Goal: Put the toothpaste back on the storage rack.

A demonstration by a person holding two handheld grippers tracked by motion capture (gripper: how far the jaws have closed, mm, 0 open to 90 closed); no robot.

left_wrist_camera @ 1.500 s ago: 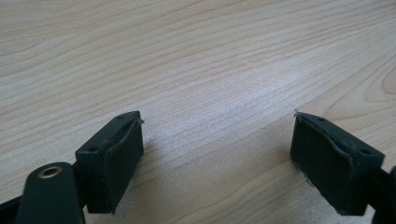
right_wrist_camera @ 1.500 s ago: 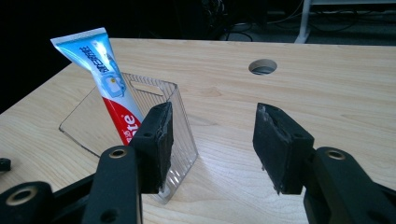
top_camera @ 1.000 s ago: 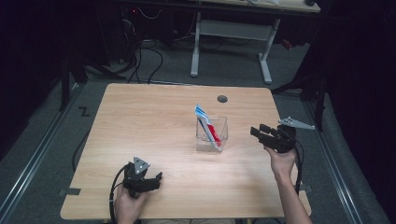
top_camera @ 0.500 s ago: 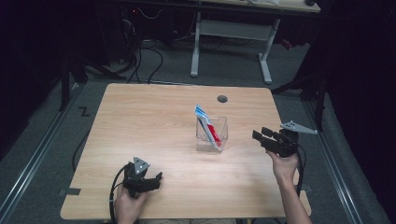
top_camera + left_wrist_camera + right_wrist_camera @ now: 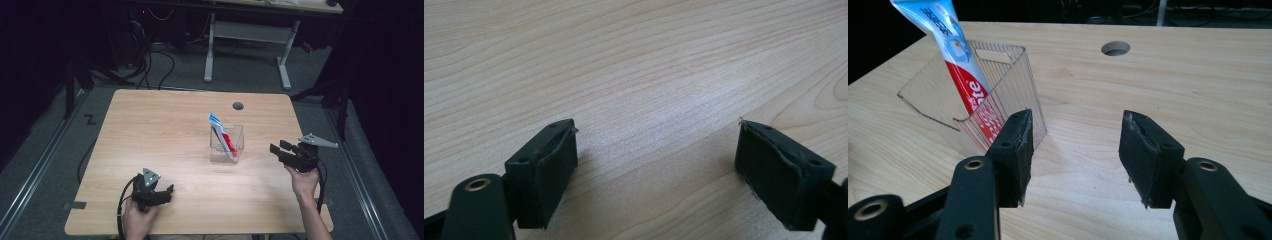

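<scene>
A clear plastic cup (image 5: 227,145) (image 5: 998,85) stands near the middle of the wooden table (image 5: 165,125). A red, white and blue toothpaste tube (image 5: 222,134) (image 5: 960,65) leans upright inside it. My right gripper (image 5: 278,148) (image 5: 1075,150) hovers just right of the cup, open, with nothing between its jaws. Low at the table's front left lies my left gripper (image 5: 167,192) (image 5: 656,170), open over bare wood.
A round cable hole (image 5: 238,106) (image 5: 1115,48) sits near the table's far edge. Beyond the table stand a white desk frame (image 5: 250,35) and cables on a dark floor. The table's right edge is close to my right hand.
My right gripper has sunk slightly and drifted a little toward the near side, still open. The left gripper, the cup and the tube have not moved.
</scene>
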